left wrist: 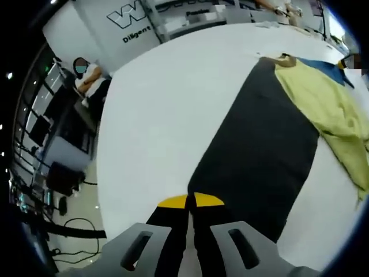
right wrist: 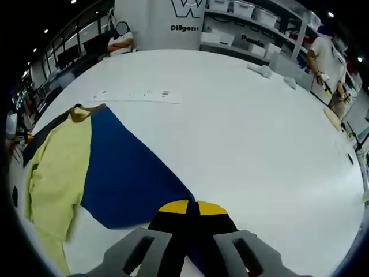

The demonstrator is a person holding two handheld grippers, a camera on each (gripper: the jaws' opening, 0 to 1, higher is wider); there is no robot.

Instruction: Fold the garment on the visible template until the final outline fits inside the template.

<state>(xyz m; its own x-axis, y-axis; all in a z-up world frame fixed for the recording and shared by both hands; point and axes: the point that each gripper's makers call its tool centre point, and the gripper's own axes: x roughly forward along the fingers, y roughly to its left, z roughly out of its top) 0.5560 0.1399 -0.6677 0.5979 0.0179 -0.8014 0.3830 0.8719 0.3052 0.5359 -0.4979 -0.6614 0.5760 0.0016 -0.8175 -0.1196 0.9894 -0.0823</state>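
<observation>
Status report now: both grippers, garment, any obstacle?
Left hand-held gripper shut, right hand-held gripper shut. Yellow-and-blue cloth garment unfolded, partly on black rectangular template. No obstacle seen.

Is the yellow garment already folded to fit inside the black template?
No: the yellow garment lies spread, spilling past the black template's edge onto the white table.

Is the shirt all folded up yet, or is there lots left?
Lots left. Done: the yellow garment lies spread across the black template and the blue sheet, no neat fold yet. In hand: nothing I can see; the left gripper and right gripper look shut. Left: fold it to fit inside the template.
</observation>
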